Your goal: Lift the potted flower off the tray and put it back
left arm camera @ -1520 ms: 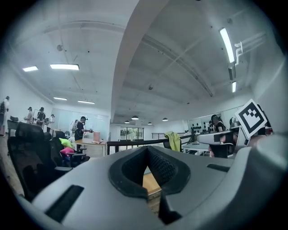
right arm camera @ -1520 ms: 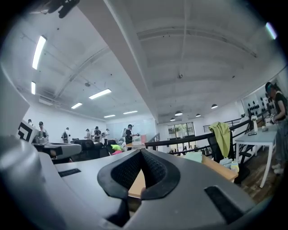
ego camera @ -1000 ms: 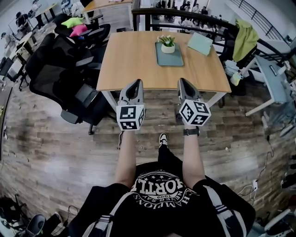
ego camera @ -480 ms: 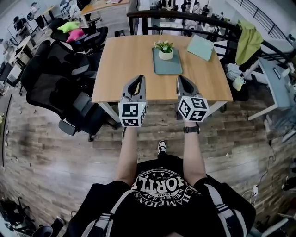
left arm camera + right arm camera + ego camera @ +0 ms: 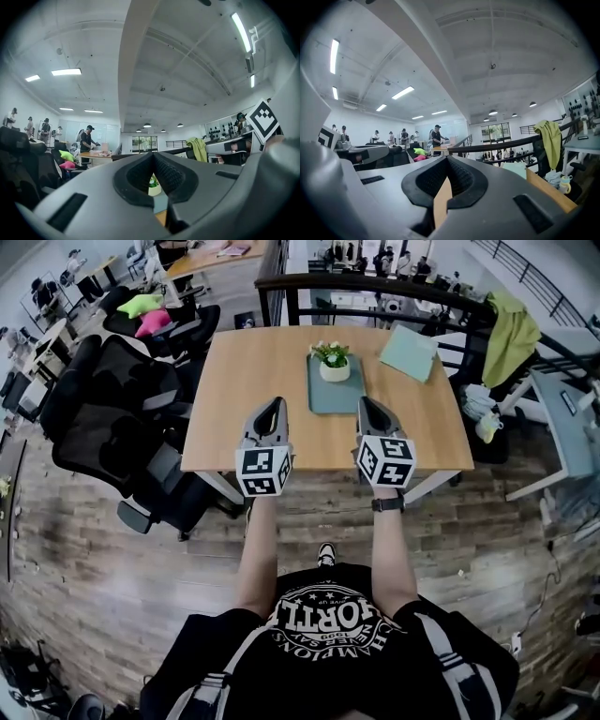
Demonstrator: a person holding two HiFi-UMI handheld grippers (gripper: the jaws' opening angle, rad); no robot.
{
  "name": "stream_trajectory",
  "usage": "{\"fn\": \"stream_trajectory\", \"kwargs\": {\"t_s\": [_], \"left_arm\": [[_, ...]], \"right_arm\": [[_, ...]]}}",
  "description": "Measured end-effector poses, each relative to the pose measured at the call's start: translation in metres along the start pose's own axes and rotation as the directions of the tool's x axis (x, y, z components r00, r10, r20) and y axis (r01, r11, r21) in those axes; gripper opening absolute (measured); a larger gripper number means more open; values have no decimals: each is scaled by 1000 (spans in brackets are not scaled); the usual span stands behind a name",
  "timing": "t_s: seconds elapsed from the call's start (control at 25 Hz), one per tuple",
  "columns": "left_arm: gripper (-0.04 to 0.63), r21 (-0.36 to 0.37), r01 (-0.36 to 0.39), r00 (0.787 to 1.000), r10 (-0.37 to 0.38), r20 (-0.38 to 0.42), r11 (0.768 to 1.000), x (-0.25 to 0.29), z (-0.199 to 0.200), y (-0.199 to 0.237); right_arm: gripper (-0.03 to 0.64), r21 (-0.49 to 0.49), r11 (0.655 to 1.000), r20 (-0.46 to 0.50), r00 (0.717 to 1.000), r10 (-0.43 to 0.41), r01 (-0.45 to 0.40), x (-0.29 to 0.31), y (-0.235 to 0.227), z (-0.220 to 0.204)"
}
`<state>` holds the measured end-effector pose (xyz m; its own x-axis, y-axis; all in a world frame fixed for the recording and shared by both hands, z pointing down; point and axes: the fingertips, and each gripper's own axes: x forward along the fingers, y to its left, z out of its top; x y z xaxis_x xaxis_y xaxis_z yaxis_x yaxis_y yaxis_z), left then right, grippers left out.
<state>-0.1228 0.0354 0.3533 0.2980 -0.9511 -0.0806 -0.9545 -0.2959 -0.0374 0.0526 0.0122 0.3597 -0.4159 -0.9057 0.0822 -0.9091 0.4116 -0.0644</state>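
Head view: potted flower (image 5: 333, 362) sits on the tray (image 5: 336, 396), far side of the table (image 5: 253, 371). Left gripper (image 5: 272, 405) & right gripper (image 5: 366, 402) hover at the near edge, well short of it.
Left gripper view: jaws closed on nothing, flower peeks thru the slit.
Right gripper view: jaws closed too, empty, just tabletop wood thru the slit.

Over the table's (image 5: 253, 371) near edge, left gripper (image 5: 273, 404) and right gripper (image 5: 365, 402) hover level, jaws together. Ahead between them, nearer the right jaws, the potted flower (image 5: 333, 360) stands on its tray (image 5: 336, 395).
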Motion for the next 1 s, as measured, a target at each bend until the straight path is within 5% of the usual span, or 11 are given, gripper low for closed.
{"fn": "stream_trajectory", "kwargs": {"t_s": [1.0], "left_arm": [[17, 1, 62, 991, -62, -118, 998, 112, -54, -49]], "right_arm": [[8, 53, 999, -83, 997, 8, -4, 64, -95, -43]]}}
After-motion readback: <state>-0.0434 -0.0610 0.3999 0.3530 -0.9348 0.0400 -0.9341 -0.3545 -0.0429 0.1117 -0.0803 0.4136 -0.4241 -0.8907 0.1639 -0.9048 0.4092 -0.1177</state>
